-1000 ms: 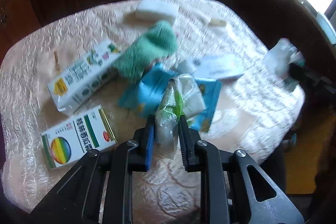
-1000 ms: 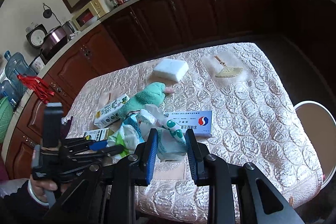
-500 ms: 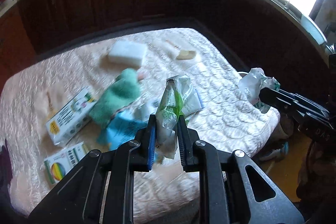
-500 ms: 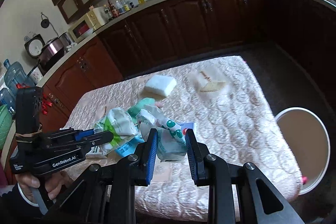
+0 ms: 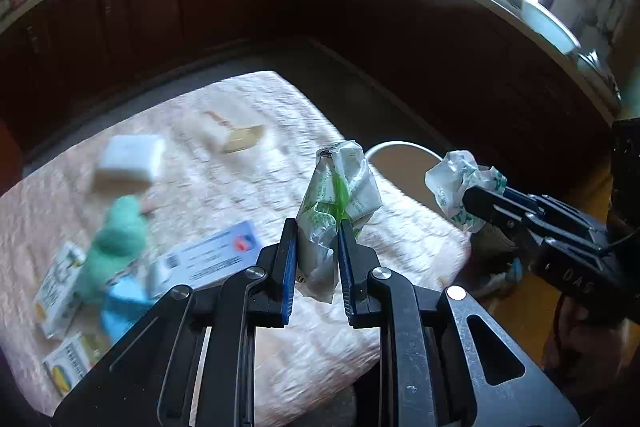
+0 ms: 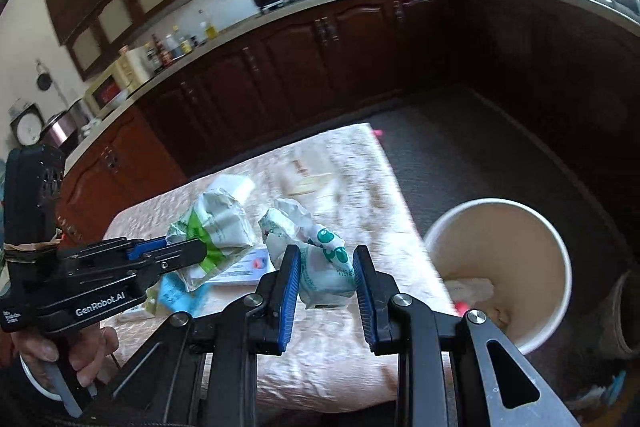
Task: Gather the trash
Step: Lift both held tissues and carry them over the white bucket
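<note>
My left gripper (image 5: 317,241) is shut on a crumpled green-and-white wrapper (image 5: 338,187) and holds it above the right part of the table; it also shows in the right wrist view (image 6: 214,225). My right gripper (image 6: 326,267) is shut on a crumpled white wrapper with teal print (image 6: 316,251), held near the table's right edge; this wrapper shows in the left wrist view (image 5: 460,183). A white round bin (image 6: 560,259) stands on the floor to the right of the table, with some paper inside.
On the quilted pink table (image 5: 248,179) lie a white sponge block (image 5: 128,163), a green cloth (image 5: 116,243), a blue-and-white box (image 5: 208,255), a blue packet (image 5: 124,303), two more boxes (image 5: 56,291) and a small brush (image 5: 236,135). Dark cabinets (image 6: 360,59) surround.
Both grippers have lifted and swung to the right with their wrappers, toward the table's right edge. The bin now shows larger and closer in the right wrist view.
</note>
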Demonstrator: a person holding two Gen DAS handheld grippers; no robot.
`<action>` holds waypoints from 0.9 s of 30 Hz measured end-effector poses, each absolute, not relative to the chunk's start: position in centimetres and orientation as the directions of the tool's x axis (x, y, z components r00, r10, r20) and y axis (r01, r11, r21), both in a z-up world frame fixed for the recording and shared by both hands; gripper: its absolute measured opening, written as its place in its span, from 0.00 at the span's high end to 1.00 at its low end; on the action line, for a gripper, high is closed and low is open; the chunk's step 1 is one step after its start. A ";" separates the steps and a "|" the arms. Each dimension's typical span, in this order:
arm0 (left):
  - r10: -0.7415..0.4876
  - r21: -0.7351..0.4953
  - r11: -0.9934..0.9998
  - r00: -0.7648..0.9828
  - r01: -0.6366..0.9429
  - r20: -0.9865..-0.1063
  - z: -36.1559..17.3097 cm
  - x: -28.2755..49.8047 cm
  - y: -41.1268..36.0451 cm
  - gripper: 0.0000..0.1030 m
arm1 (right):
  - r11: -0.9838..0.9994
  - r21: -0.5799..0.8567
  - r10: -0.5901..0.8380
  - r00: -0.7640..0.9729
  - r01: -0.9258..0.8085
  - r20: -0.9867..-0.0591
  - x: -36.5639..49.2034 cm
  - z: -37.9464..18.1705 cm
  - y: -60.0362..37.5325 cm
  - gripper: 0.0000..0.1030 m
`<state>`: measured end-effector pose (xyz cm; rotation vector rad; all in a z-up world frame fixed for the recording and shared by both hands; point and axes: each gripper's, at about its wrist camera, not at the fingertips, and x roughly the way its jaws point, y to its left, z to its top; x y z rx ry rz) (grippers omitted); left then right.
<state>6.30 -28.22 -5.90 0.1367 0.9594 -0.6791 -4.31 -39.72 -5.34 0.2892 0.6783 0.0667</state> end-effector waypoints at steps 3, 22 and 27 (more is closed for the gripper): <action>-0.497 -0.203 0.762 0.355 0.615 -0.792 -6.0 6.6 -30.7 0.84 | 0.955 0.285 0.114 0.778 0.087 -0.618 -5.0 -5.7 -41.9 0.76; -0.502 -0.218 0.701 0.252 0.679 -0.828 -9.7 7.6 -44.0 0.84 | 0.883 0.296 -0.057 0.708 0.365 -0.703 -6.9 -9.8 -52.5 0.76; -0.499 -0.221 0.699 0.242 0.680 -0.832 -10.7 8.0 -45.4 0.84 | 0.878 0.287 -0.065 0.691 0.382 -0.720 -6.4 -10.9 -53.4 0.76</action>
